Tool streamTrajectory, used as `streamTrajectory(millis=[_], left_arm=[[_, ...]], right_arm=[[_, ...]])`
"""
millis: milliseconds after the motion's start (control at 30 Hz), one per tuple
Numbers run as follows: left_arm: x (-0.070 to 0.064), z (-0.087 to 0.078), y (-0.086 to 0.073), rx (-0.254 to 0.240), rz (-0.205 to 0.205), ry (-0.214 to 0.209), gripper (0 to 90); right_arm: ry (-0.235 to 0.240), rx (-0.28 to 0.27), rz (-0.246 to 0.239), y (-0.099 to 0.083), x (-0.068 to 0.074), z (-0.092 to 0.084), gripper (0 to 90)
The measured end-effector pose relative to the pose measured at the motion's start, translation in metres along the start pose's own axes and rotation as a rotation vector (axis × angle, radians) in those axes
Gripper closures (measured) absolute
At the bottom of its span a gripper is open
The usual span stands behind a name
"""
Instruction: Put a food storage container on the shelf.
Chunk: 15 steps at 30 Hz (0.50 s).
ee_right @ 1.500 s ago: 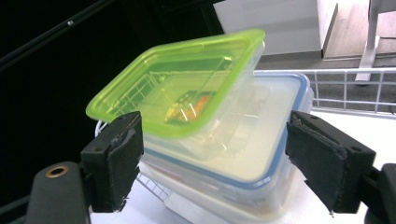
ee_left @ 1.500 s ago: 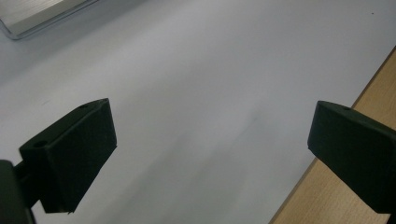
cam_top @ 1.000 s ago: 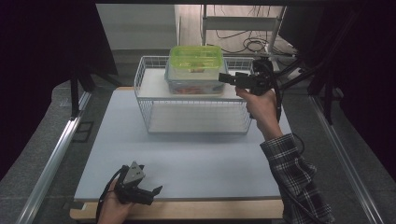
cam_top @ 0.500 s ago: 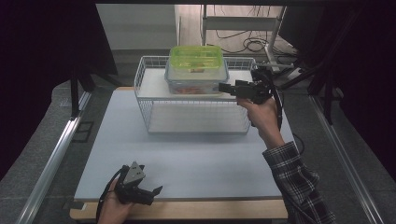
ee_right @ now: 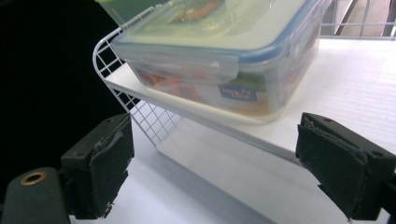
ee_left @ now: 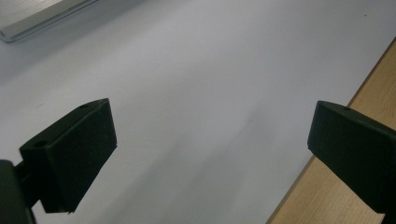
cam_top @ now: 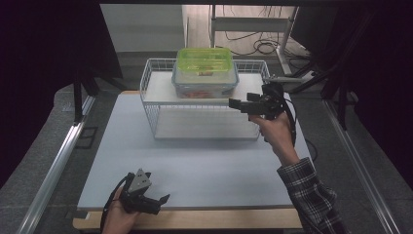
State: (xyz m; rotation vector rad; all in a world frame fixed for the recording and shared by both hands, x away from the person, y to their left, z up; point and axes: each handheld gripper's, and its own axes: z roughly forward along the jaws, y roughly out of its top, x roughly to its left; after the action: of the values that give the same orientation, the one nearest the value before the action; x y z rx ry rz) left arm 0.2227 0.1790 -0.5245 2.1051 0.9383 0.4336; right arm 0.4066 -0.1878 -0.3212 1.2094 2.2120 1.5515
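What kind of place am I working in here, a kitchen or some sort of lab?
Most likely a lab recording bench, not a kitchen: a plain white table boxed in by dark curtains, cables on the floor behind, and a wire rack staged with food containers.

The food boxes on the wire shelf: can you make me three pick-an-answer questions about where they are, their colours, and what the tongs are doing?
1. Where does the clear box sit?
A. on the top board of the wire rack
B. on the floor
C. in the left tongs

2. What colour is the lid of the upper box?
A. red
B. lime green
C. black

3. How are the right tongs?
A. clamped on a spoon
C. open, holding nothing
B. shut on the rack

Answers: 1 A, the box rests on the white upper board. 2 B, the stacked lid is bright green. 3 C, the jaws stand apart before the box with nothing between them; they have just been opening.
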Motion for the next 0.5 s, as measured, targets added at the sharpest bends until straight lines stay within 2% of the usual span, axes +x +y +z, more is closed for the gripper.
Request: streamTrajectory(millis=[400,500], left_arm=[[-0.001,0.0,0.0,-0.004,-0.003,-0.004,1.0],[0.0,-0.001,0.0,-0.019,-0.009,-0.023,0.9]], right_arm=[[-0.005,0.011,-0.067,-0.021,0.006,-0.003,8.6],[-0.01,0.013,-0.092,-0.028,0.01,-0.004,8.1]])
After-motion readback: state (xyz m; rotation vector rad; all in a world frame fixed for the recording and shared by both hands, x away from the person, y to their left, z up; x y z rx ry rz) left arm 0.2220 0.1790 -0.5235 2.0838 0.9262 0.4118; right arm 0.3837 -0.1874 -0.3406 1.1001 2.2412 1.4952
